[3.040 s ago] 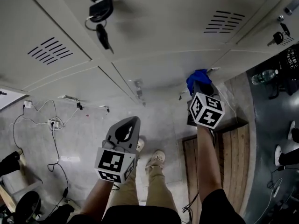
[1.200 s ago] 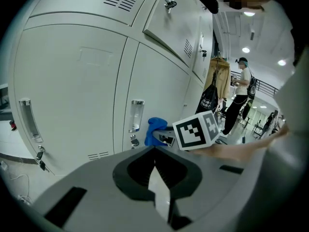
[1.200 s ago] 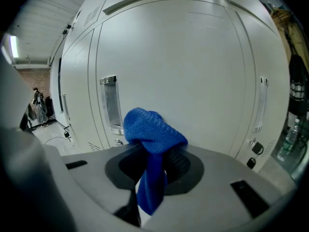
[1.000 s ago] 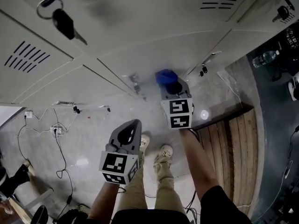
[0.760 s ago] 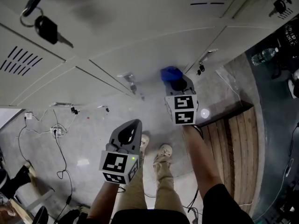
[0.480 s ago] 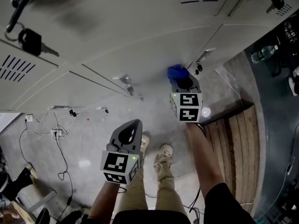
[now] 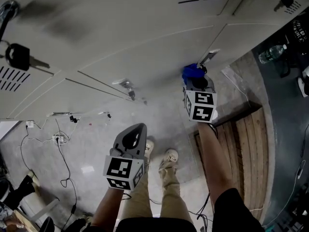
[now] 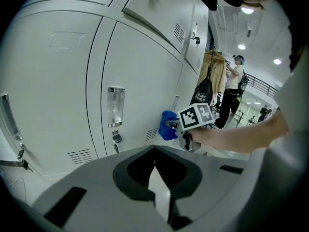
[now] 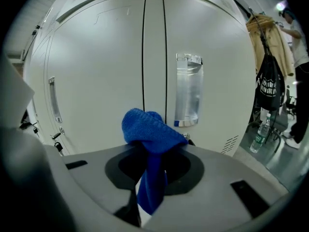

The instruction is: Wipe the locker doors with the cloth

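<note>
R gripper (image 7: 195, 82) clamps blue cloth (image 7: 191, 71) at locker door (image 7: 145, 42) (L gripper (image 7: 136, 127) jaws together, empty).

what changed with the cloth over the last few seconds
The right gripper, shut on the blue cloth, swept it left along the locker door, then back right toward the handle. The left gripper stayed low, shut, holding nothing.
</note>
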Demonstrator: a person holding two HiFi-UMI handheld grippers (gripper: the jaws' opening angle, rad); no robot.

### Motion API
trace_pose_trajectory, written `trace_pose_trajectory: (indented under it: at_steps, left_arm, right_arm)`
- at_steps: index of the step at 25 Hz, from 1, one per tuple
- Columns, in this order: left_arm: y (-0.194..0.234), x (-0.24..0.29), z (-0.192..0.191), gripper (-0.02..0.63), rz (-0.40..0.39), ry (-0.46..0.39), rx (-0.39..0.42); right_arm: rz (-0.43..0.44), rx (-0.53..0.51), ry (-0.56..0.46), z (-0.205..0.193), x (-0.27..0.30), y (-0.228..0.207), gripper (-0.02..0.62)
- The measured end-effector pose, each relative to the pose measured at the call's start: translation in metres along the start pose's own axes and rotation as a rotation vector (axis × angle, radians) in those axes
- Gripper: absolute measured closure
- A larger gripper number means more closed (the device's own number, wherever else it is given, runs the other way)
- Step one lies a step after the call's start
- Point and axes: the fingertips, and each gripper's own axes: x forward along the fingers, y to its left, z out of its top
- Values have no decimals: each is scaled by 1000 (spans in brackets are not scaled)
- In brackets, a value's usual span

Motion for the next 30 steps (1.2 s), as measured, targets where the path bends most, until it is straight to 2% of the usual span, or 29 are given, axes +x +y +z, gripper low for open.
trace_pose_trajectory:
  at_steps: [9, 17, 24, 30]
  left_arm:
    - [6, 1, -4, 597, -2, 5, 4]
    - [28, -15, -9, 597, 17, -2, -12]
    - [50, -32, -11, 597, 47, -14, -30]
    - [63, -44, -16, 597, 69, -22, -55]
  right_arm:
    - [19, -8, 13, -13, -11, 22, 516]
    - [157, -4, 88, -53, -14, 115, 516]
    - [270, 1, 79, -46, -12, 188, 515]
    - [298, -37, 91, -47, 1, 219, 515]
